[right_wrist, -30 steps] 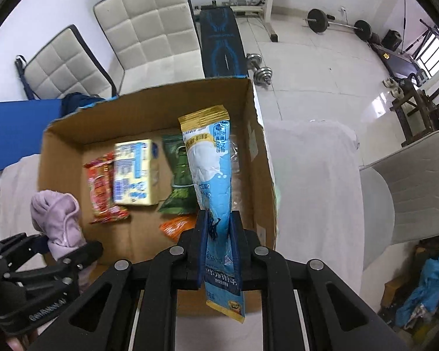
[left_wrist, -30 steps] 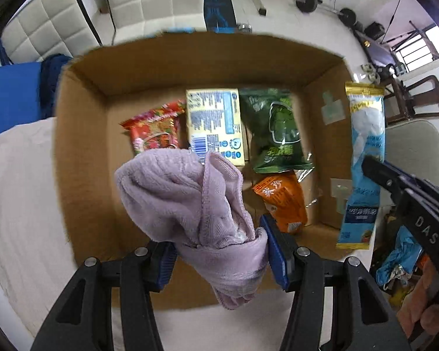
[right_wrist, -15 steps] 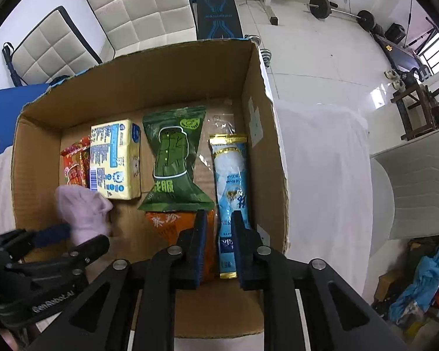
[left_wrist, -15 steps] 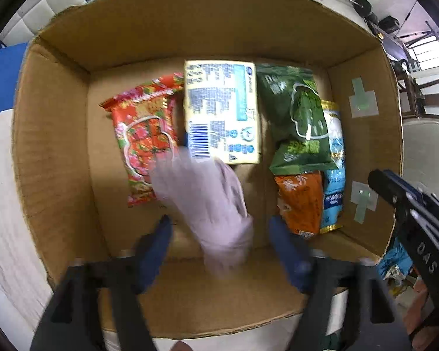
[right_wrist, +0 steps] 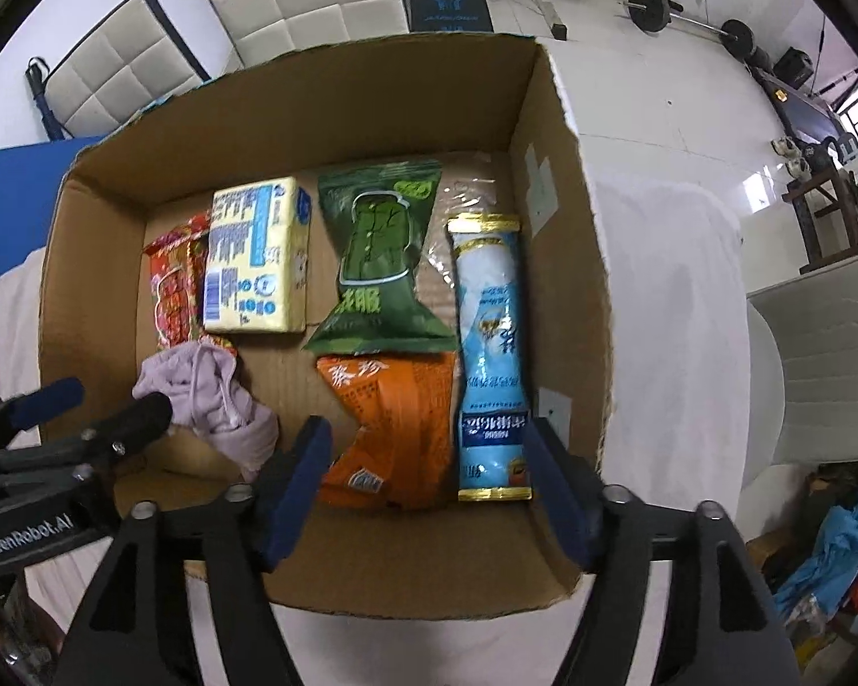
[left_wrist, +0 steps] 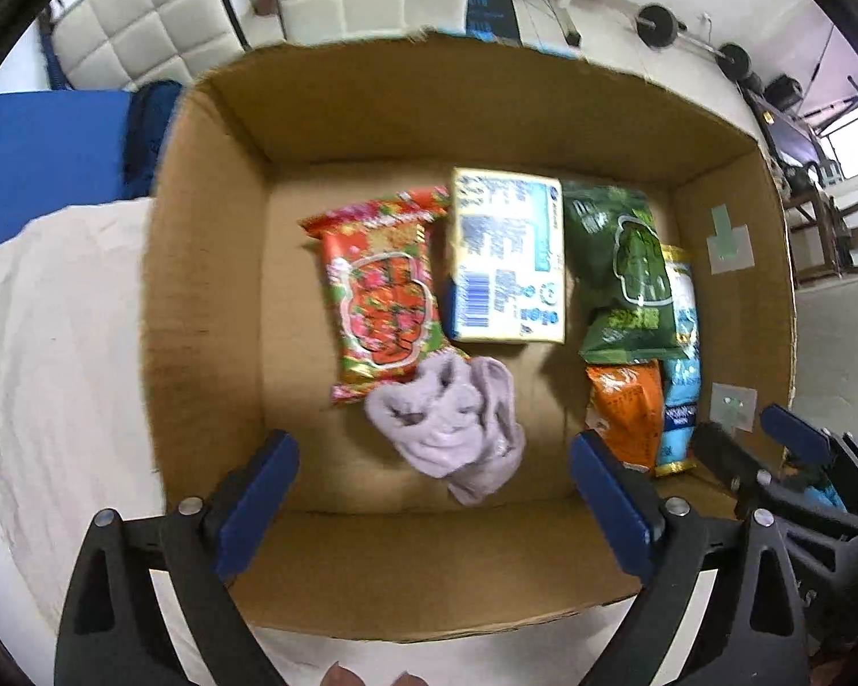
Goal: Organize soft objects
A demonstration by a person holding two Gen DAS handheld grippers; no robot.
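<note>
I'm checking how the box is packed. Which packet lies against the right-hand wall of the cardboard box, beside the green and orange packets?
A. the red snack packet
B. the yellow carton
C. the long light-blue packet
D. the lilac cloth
C: in the right wrist view the long light-blue packet lies along the cardboard box wall on the right, with the green packet and orange packet just left of it.
</note>
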